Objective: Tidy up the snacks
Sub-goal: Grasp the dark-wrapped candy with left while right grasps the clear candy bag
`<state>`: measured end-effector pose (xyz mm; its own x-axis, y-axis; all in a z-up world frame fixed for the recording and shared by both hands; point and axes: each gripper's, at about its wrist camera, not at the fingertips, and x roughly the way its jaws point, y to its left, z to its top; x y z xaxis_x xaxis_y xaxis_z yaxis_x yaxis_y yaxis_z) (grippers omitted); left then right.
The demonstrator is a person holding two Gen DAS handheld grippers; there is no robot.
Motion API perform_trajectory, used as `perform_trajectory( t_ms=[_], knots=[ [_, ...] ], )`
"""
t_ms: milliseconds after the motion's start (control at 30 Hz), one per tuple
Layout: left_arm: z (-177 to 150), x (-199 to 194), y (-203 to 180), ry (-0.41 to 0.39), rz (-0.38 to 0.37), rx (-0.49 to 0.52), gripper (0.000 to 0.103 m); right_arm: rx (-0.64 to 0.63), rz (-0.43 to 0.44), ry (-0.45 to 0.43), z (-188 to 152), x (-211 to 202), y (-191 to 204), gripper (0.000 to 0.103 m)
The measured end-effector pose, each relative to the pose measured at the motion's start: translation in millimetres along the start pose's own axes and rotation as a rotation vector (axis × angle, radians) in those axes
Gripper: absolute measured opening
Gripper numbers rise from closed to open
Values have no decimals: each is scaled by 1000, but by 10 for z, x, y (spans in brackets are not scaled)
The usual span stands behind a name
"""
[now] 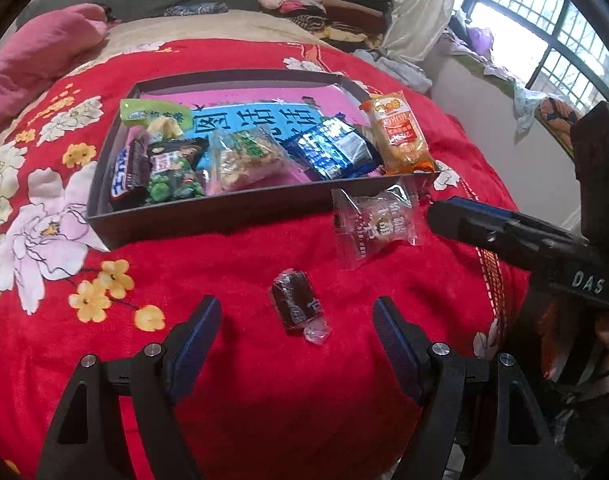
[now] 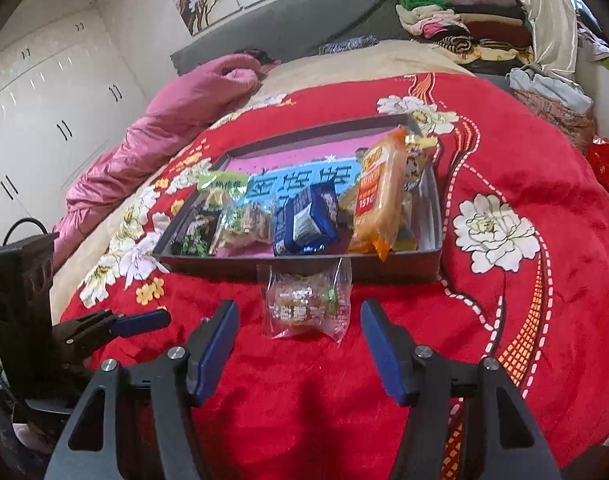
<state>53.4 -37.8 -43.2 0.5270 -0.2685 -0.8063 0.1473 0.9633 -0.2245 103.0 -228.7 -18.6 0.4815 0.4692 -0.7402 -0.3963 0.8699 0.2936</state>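
"DAS" is read in white letters on the right gripper (image 1: 504,232) body. Large dark Chinese characters are printed on the blue sheet (image 1: 260,120) lining the tray (image 1: 224,216).

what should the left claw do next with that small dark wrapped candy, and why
Probably ease the left claw down over the small dark wrapped candy and close on it. The claw is open and empty, the candy lies loose on the red floral blanket between its fingers, outside the shallow dark tray that already holds the other snacks. The right claw is lined up on the clear-wrapped pastry.
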Motion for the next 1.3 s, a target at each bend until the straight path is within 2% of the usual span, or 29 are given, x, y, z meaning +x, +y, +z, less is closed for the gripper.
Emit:
perform_trajectory(
  t_ms=[233,600,733,800,900,967,1033,1300],
  knots=[
    [-23,103,-42,13,18,15,79,-39,-23,33,-22,168,41,63],
    [-29,210,-50,34,12,20,67,-89,-44,90,-1,551,73,63],
    [-22,245,-62,39,9,25,57,-115,-39,78,26,597,92,62],
    [-18,279,-66,49,8,27,53,-120,-22,82,36,623,98,54],
    [-21,308,-76,55,12,34,46,-135,-19,95,21,649,112,52],
    [-20,321,-74,60,22,39,35,-136,-6,95,18,641,117,51],
    [-17,325,-60,64,17,32,30,-138,7,91,18,622,130,51],
    [-9,209,-10,49,-12,14,28,-122,52,21,61,342,155,50]
  ],
)
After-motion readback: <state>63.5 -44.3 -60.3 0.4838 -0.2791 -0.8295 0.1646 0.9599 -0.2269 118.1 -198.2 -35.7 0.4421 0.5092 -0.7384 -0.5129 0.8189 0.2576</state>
